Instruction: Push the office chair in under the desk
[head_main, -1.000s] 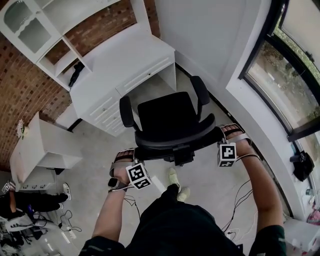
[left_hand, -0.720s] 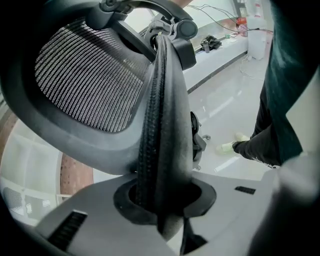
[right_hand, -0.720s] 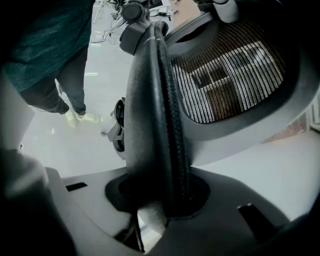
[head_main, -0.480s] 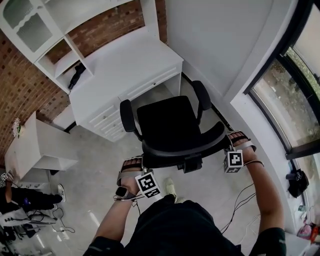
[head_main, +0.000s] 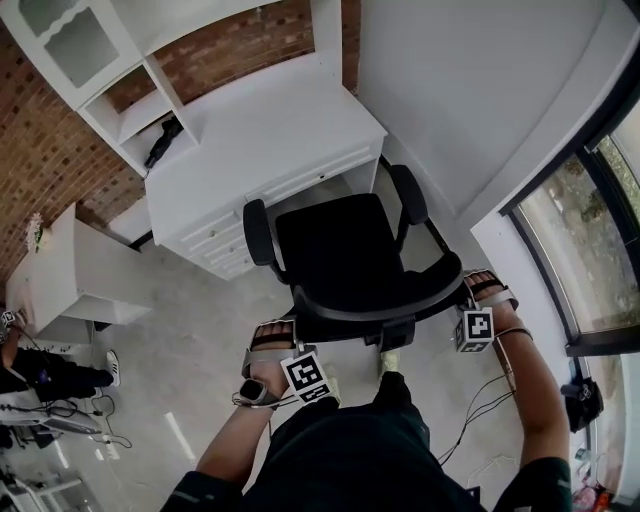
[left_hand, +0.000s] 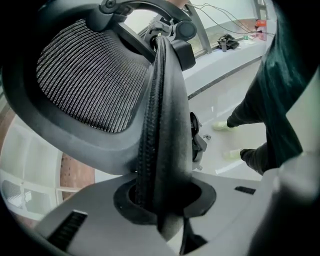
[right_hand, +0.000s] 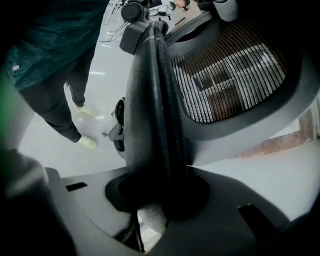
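I judge this the push itself: my left gripper (left_hand: 160, 197) is clamped on one side rim of the backrest (left_hand: 162, 125) of the office chair (head_main: 345, 250) and my right gripper (right_hand: 160, 195) on the other, each rim pinched between my jaws. The seat lies ahead of both jaws, its front close before the knee gap of the white desk (head_main: 270, 130) beyond. Next I should drive both grips forward evenly, so the chair rolls straight in and clears the drawers (head_main: 215, 240) on my left
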